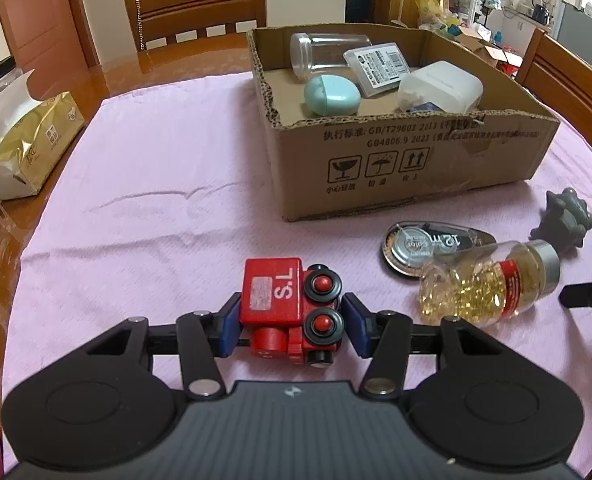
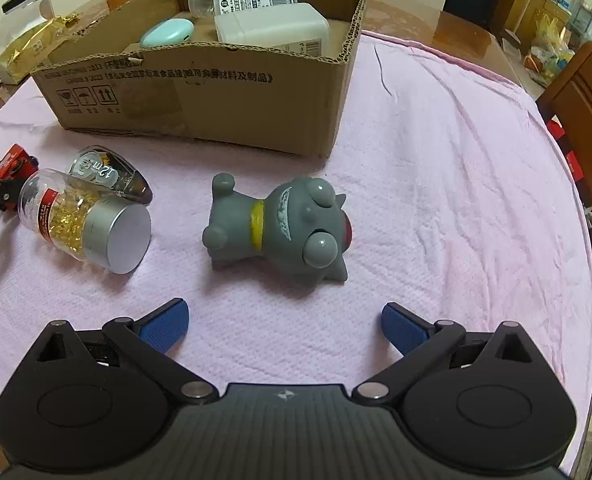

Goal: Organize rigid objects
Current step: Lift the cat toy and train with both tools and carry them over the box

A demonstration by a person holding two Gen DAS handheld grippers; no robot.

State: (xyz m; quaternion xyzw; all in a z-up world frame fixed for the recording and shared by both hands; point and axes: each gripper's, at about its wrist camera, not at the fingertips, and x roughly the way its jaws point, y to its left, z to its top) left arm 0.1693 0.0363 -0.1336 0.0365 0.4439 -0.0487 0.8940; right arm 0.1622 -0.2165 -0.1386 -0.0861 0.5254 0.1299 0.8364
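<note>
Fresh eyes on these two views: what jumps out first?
The red toy train stands out, sitting between the pads of the left tool near the front of the pink cloth. Next, the grey cat toy lies on its side just ahead of the open right tool. Behind both sits the cardboard box, already holding a few containers, with a capsule bottle toppled in front of it.

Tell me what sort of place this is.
Probably a home dining room: a wooden table under a pink cloth, wooden chairs around it, a tissue pack, and a cluttered kitchen-like area beyond.
</note>
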